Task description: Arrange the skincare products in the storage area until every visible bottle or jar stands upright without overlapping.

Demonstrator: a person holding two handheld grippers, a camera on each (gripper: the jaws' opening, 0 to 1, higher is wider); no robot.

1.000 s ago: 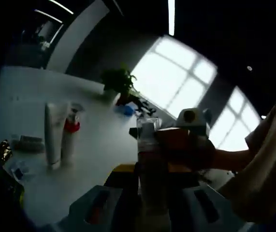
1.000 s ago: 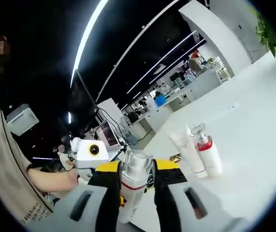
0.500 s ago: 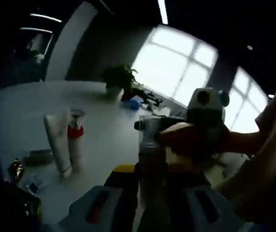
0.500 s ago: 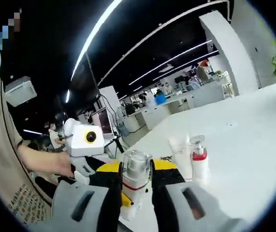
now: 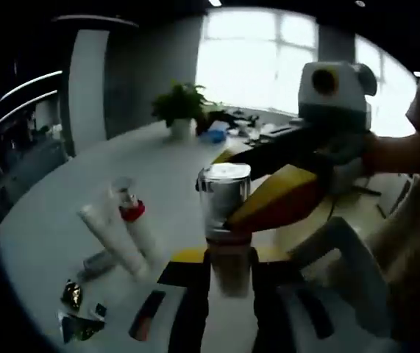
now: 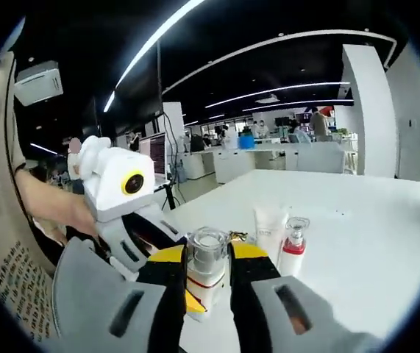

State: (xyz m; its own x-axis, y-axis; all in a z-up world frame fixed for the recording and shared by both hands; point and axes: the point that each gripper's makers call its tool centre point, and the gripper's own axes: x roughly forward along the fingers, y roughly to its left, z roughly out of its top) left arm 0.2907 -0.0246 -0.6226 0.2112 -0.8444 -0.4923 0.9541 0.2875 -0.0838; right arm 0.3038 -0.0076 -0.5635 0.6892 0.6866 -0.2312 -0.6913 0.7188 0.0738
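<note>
Fingers [image 6: 248, 254] of the right gripper [image 6: 207, 259] and the left gripper [image 5: 226, 266] clamp the clear-capped bottle [image 5: 223, 197], now carried lower toward the white table [image 6: 357, 228]. Tube [image 6: 269, 229] and red-collared pump bottle [image 6: 293, 246] stand upright nearby, so placement beside them appears imminent

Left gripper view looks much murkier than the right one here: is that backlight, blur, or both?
Both. In the left gripper view the bright windows backlight the scene, so the clear-capped bottle and the jaws go dark and soft. The right gripper view is evenly lit and sharper: the bottle, white tube and red-collared bottle read clearly, though fisheye bends the ceiling lights.
</note>
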